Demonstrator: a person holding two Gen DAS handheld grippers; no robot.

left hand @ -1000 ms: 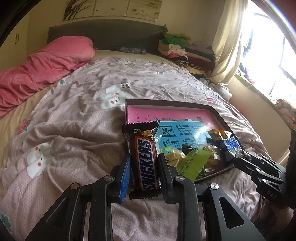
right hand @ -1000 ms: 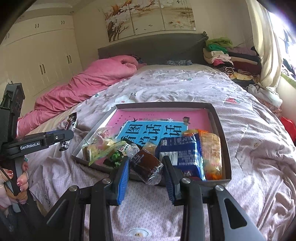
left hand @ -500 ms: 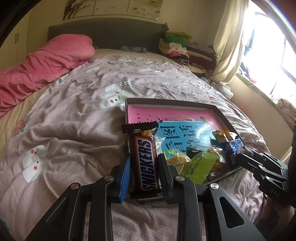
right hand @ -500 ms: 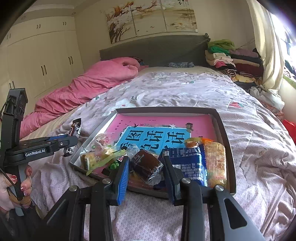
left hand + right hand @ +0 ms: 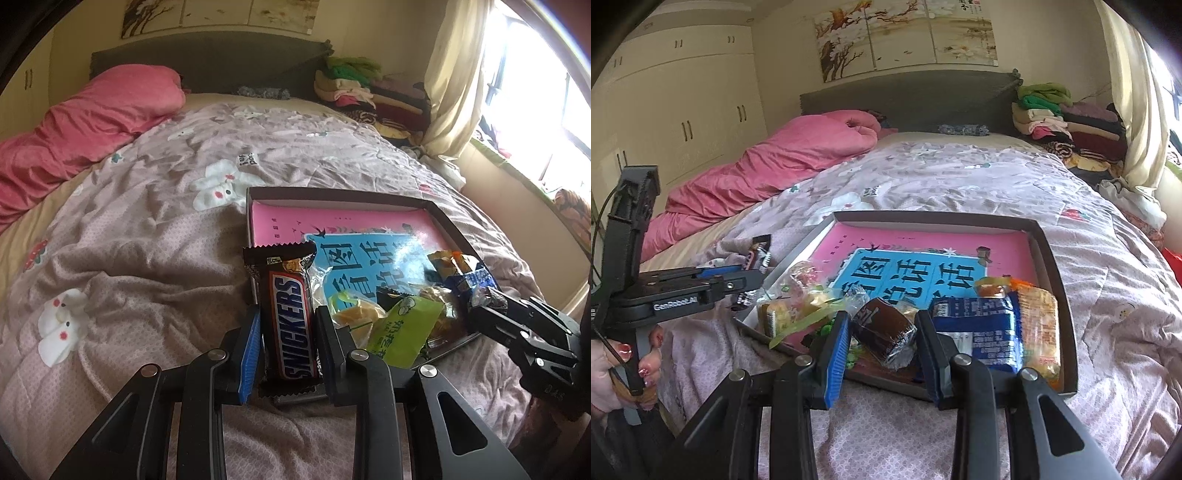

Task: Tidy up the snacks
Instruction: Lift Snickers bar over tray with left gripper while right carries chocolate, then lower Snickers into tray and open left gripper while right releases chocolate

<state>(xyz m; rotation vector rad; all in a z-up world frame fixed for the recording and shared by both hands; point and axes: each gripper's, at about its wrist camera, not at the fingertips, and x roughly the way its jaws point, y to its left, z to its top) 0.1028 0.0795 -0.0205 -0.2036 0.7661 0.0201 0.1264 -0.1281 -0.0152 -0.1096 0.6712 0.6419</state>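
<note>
My left gripper (image 5: 288, 317) is shut on a Snickers bar (image 5: 291, 325), held upright above the bedspread just left of a shallow dark box (image 5: 332, 194). The box has a pink and blue bottom and holds several wrapped snacks, among them a green packet (image 5: 402, 332). My right gripper (image 5: 881, 325) is shut on a small dark brown wrapped snack (image 5: 884, 332), held over the box's (image 5: 1052, 258) near edge. A blue packet (image 5: 979, 328) and an orange one (image 5: 1038, 325) lie to its right. In the right wrist view the left gripper (image 5: 753, 273) shows at the left, gripping the Snickers bar (image 5: 759, 254).
A rumpled pink duvet (image 5: 775, 173) lies along the bed's left side. Folded clothes (image 5: 1067, 125) are stacked by the headboard at the right, beside a curtain (image 5: 454, 81). A person's hand (image 5: 624, 369) holds the left gripper's handle. The patterned bedspread (image 5: 129, 240) stretches left of the box.
Both views have tilted slightly, so the box and snacks sit lower in the frame. Each gripper keeps its hold on its snack.
</note>
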